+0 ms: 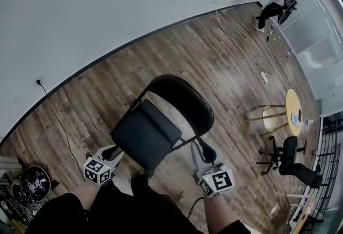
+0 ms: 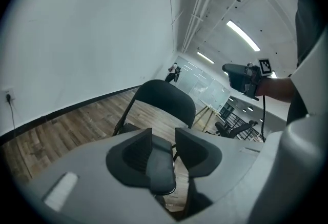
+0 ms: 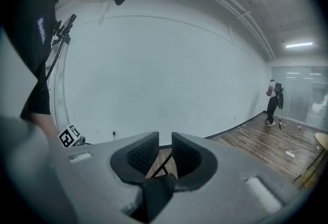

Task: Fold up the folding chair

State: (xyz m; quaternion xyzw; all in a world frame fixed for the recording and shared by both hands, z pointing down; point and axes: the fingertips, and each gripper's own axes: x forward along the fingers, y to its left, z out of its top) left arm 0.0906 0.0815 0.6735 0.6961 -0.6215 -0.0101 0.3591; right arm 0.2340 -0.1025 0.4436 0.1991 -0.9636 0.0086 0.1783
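Note:
A black folding chair stands unfolded on the wood floor, with its padded seat toward me and its curved backrest behind. My left gripper is at the seat's near left corner. In the left gripper view the left gripper is open and the seat's edge lies between the jaws, with a gap on the right side. My right gripper is by the seat's right side, below the backrest. The right gripper shows a narrow open gap, a dark chair part low between the jaws and a frame tube beyond.
A bare white wall runs behind the chair. A cable and power strip lie on the floor at the right. Further right are a round yellow table, a wooden stool and black office chairs. A person is far off. Cables and gear lie at the lower left.

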